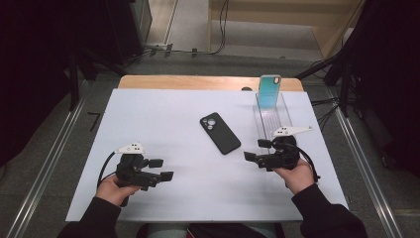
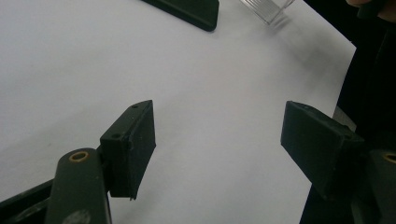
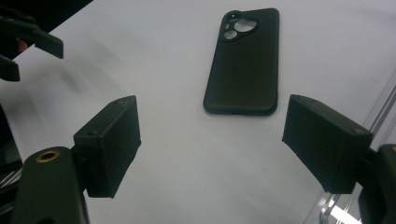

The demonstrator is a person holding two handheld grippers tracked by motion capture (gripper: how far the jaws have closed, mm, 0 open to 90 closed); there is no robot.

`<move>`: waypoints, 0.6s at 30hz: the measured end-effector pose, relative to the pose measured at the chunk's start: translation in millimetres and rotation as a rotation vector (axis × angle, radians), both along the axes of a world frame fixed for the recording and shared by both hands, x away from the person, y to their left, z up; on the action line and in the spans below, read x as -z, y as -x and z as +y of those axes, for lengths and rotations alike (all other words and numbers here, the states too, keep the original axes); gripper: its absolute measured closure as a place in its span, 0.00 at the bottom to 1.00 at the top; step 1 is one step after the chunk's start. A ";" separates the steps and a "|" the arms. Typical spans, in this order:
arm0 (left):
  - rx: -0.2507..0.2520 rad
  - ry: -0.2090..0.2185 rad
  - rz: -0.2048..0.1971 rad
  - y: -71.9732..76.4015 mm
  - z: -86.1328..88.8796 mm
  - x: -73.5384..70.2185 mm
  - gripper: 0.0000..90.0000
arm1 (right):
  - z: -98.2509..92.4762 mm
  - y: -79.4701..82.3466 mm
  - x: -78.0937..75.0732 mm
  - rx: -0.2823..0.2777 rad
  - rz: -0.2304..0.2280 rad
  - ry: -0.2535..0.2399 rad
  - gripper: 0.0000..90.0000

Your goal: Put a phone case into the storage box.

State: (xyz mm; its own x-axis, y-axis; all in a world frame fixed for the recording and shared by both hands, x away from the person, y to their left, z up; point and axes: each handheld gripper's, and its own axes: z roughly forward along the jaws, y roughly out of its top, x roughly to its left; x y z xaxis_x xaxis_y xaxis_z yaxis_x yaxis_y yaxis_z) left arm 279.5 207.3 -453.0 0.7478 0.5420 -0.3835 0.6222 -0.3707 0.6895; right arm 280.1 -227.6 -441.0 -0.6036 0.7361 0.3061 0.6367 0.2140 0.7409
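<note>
A black phone (image 1: 220,133) lies camera side up near the middle of the white table top (image 1: 148,114). A teal phone (image 1: 270,90) stands upright in a clear slotted rack (image 1: 272,119) at the back right. My left gripper (image 1: 162,168) hovers open at the front left, its jaws pointing right over bare table (image 2: 217,112). My right gripper (image 1: 255,149) is open just right of the black phone and in front of the rack. In the right gripper view the black phone (image 3: 245,60) lies a little beyond the open jaws (image 3: 210,126), with nothing between the pads.
The rack's near end (image 3: 383,107) stands close beside my right gripper. The left gripper's fingers (image 3: 32,42) show far off in the right gripper view. A wooden edge (image 1: 198,82) runs behind the white top. Dark stands and cables flank the table.
</note>
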 end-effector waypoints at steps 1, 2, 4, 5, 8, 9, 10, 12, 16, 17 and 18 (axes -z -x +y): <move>0.000 0.000 0.001 0.0 0.2 0.2 0.30 | 0.6 -1.7 -0.2 0.004 -0.001 0.004 0.19; -0.001 0.000 0.002 -0.1 0.5 0.5 0.30 | 1.3 -2.9 -0.6 0.007 0.001 0.002 0.19; -0.004 -0.001 0.003 0.0 0.7 0.4 0.30 | 4.1 -6.6 -1.6 0.006 0.002 -0.003 0.19; -0.005 -0.001 0.002 0.2 0.7 0.2 0.30 | 5.7 -8.3 -2.2 0.008 0.002 -0.004 0.19; -0.004 -0.004 -0.001 1.6 -0.6 -1.4 0.30 | 11.3 -12.6 -3.4 0.004 0.002 -0.004 0.19; -0.002 -0.002 -0.005 1.7 -1.2 -1.7 0.30 | 12.7 -13.7 -3.5 0.001 0.001 -0.002 0.19; 0.000 0.000 -0.004 1.7 -1.6 -1.7 0.30 | 14.5 -15.0 -3.6 0.003 0.001 0.001 0.19; 0.002 -0.006 -0.005 1.7 -2.5 -1.3 0.30 | 18.8 -18.1 -4.1 0.000 0.002 0.003 0.19; 0.002 -0.006 -0.002 1.9 -1.9 -0.9 0.30 | 24.3 -24.9 -6.2 0.003 -0.003 0.014 0.19; 0.000 -0.002 -0.001 1.8 -1.5 -1.1 0.30 | 25.3 -26.6 -6.8 0.006 -0.003 0.017 0.19; -0.002 -0.002 0.001 1.8 -1.0 -1.2 0.30 | 26.3 -28.6 -7.1 0.007 -0.005 0.017 0.19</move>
